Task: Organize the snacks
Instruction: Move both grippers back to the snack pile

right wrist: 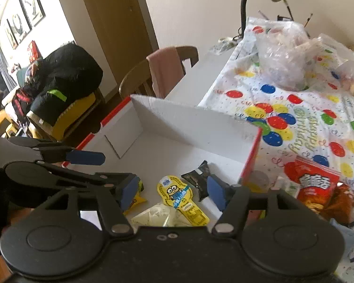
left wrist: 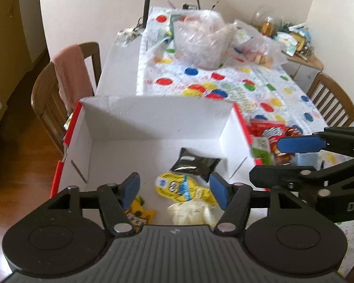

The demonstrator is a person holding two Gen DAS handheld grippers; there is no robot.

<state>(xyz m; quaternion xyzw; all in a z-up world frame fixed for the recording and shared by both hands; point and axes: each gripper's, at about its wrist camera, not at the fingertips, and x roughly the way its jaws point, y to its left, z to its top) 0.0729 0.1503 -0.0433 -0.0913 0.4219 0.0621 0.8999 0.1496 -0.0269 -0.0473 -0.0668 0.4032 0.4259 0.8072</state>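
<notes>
Your left gripper (left wrist: 174, 188) hangs over the near end of the white box (left wrist: 153, 122), fingers spread, pinching nothing. Its body cuts off the pale bag (left wrist: 191, 213) at 6 o'clock and half hides a yellow packet (left wrist: 141, 211) at 7. Between the pads lies the minion pouch (left wrist: 184, 187), with the black packet (left wrist: 195, 166) just past it, both on the box floor.

Your right gripper (right wrist: 174, 192) is also spread and empty, over the same snacks. From the left view it crosses at 3 o'clock, blocking the loose snacks outside the box. Only the right view shows the red pack (right wrist: 313, 182) clearly, at 3 o'clock on the balloon tablecloth (right wrist: 306, 127). Farther off, crumpled plastic bags (left wrist: 200, 40) blur together.
</notes>
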